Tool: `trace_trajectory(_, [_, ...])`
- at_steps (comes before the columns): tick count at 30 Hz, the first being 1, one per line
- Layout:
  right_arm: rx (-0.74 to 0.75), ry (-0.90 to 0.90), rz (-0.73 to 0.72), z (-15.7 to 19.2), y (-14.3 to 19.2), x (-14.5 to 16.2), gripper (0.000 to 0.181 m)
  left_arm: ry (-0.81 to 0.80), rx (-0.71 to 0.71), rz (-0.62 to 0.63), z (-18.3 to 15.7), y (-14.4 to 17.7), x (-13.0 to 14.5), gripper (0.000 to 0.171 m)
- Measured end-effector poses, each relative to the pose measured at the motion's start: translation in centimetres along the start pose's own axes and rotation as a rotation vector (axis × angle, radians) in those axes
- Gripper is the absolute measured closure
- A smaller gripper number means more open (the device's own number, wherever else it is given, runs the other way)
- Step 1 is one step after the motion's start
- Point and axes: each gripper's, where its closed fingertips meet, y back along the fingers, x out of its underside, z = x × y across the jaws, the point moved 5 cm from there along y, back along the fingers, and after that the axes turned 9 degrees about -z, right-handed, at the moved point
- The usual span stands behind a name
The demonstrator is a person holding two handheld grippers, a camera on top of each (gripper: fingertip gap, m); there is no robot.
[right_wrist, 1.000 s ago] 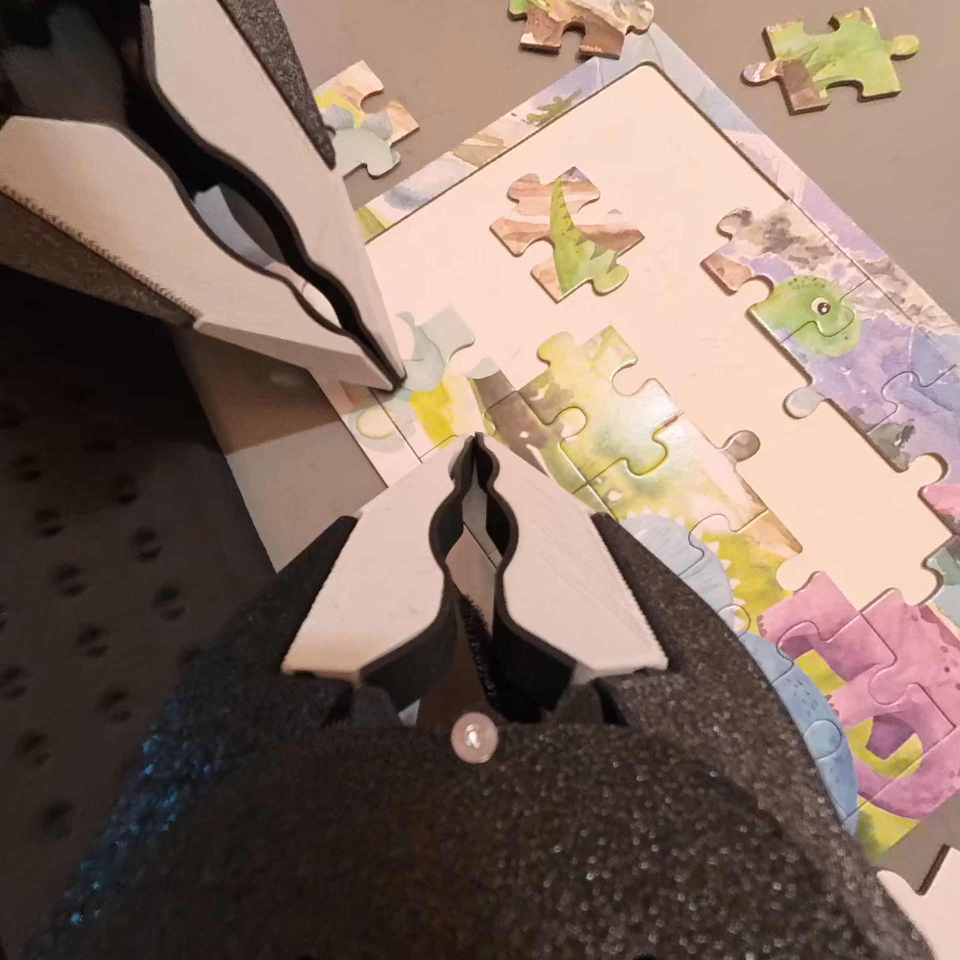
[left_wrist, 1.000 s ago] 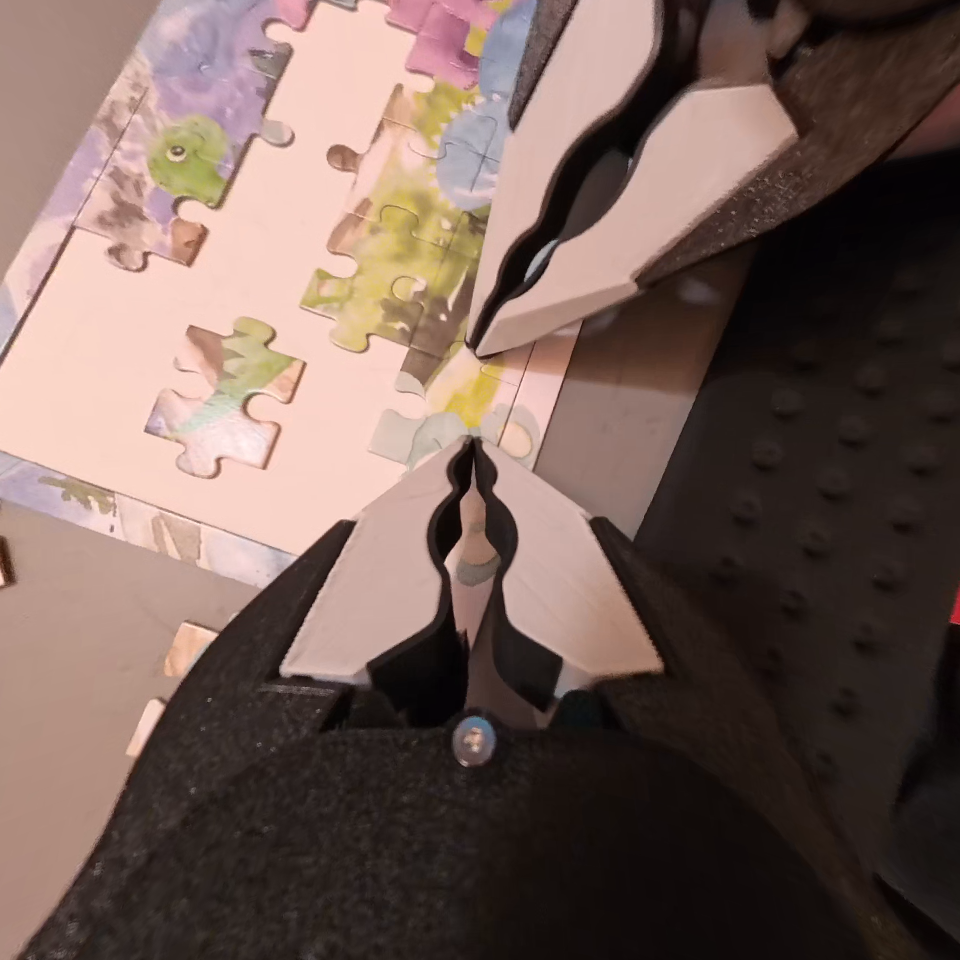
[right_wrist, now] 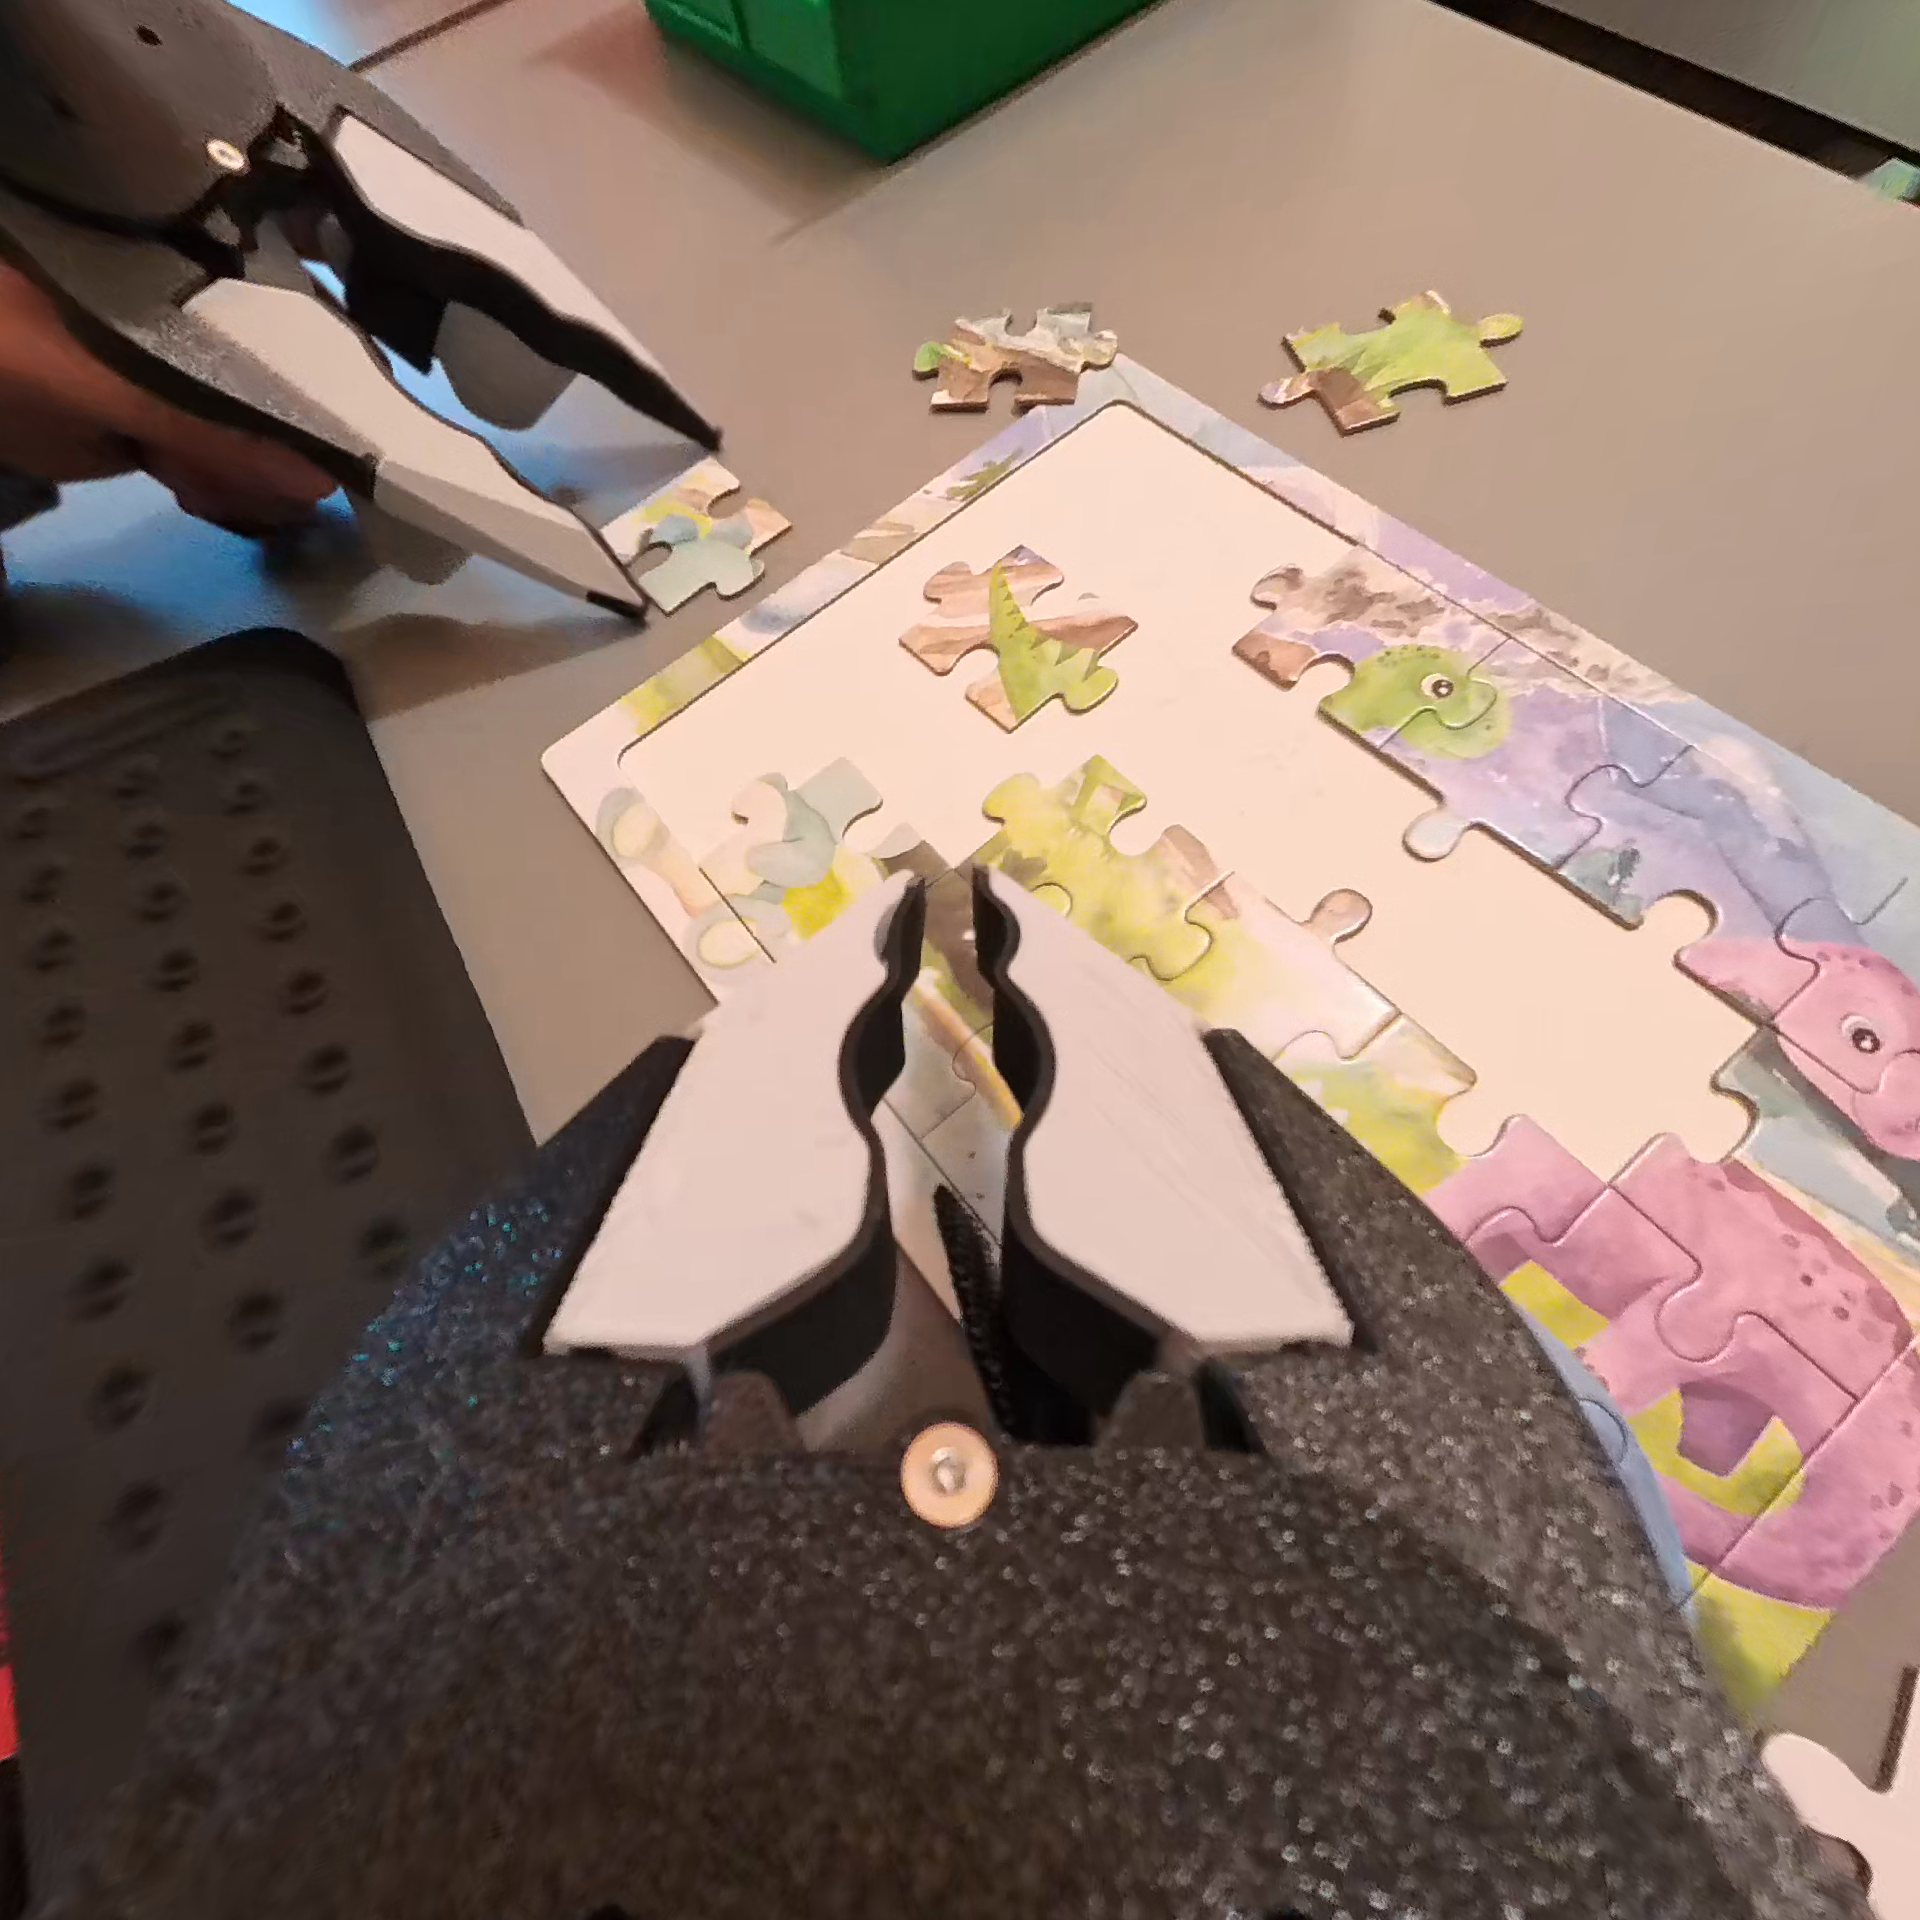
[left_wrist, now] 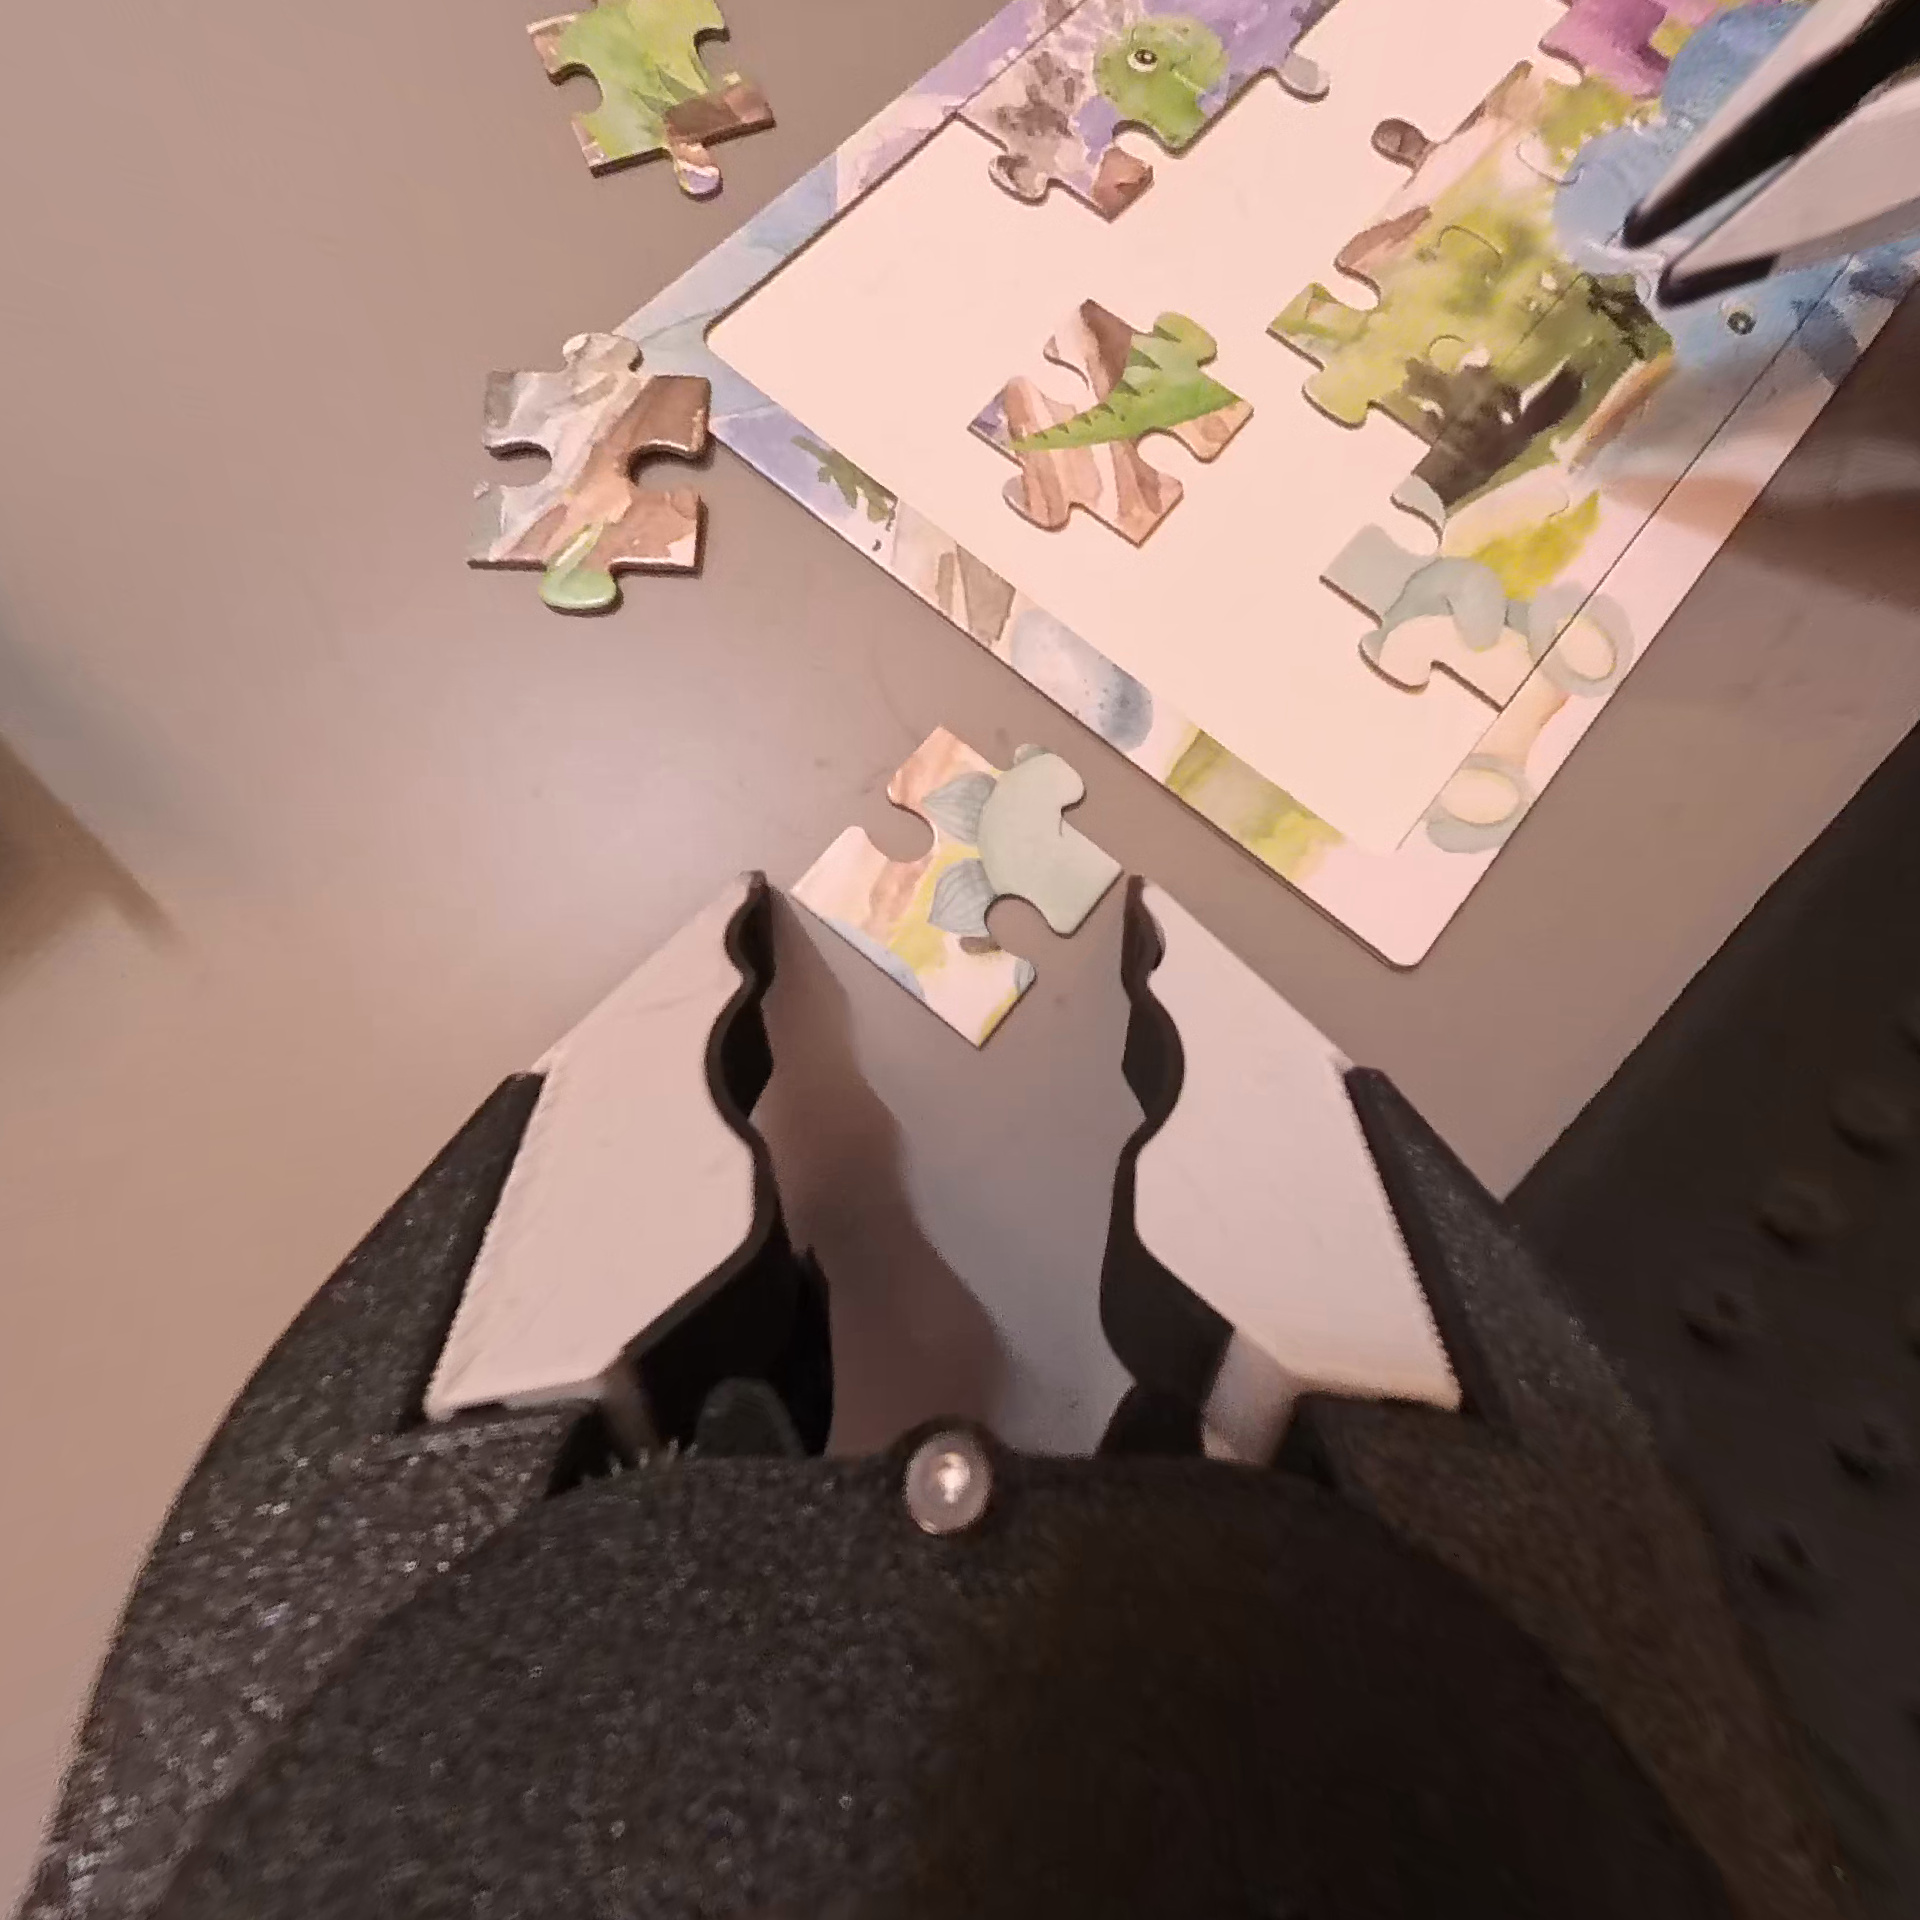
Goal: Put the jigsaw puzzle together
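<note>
Left wrist view: the left gripper [left_wrist: 940, 894] is spread wide, its jaws straddling a loose pale-green piece [left_wrist: 961, 868] that lies flat on the counter [left_wrist: 312, 727], just outside the lower edge of the puzzle tray [left_wrist: 1392, 914]. The jaws flank the piece but do not yet pinch it; judged, this is the approach to a pick.

The tray sits in the upper right of the frame, partly filled. A striped green-tail piece [left_wrist: 1117, 426] lies alone on the bare white floor of the tray, apparently parked rather than fitted, since nothing adjoins it. Two further loose pieces rest on the counter at the upper left: a grey-brown piece [left_wrist: 592, 468] near the tray corner and a green piece [left_wrist: 655, 88] beyond it.

Right wrist view: the right gripper [right_wrist: 945, 888] is nearly pressed together, a narrow gap remaining, holding nothing. It hovers over the assembled yellow-green section [right_wrist: 1101, 883] at the tray's near edge, probably to steady the tray, though contact cannot be confirmed.
</note>
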Motion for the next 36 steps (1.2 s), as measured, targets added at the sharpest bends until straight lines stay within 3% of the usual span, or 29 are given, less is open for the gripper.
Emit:
trace_trajectory(8, [-0.003,-0.006,-0.004,-0.1,0.0,0.0,0.173,-0.029,-0.044,0.006,-0.7,-0.2,-0.1,0.116])
trace_trajectory(9, [-0.004,-0.004,-0.005,0.0,0.0,0.0,0.173,-0.038,-0.047,0.003,-0.9,-0.1,-0.1,0.125])
trace_trajectory(11, [-0.005,0.000,-0.005,0.0,0.0,-0.1,0.173,-0.069,-0.080,-0.003,-0.9,0.1,-0.1,0.166])
trace_trajectory(17, [-0.005,0.011,-0.001,0.1,0.0,0.0,0.173,-0.035,-0.040,-0.033,-0.2,1.1,-0.9,0.143])
trace_trajectory(21, [-0.011,0.012,0.012,0.2,-0.1,0.2,0.172,-0.075,0.010,-0.008,2.5,1.7,-1.0,0.119])
trace_trajectory(27, [-0.016,-0.005,0.011,0.1,-0.1,0.2,0.173,-0.206,0.285,-0.074,4.6,1.3,-0.5,0.114])
trace_trajectory(30, [-0.014,-0.012,0.009,-0.1,0.0,0.3,0.173,-0.205,0.402,0.015,5.0,0.7,0.2,0.115])
trace_trajectory(36, [-0.009,-0.051,0.003,-0.6,0.0,0.3,0.172,-0.242,0.480,0.014,5.7,0.8,0.3,0.123])
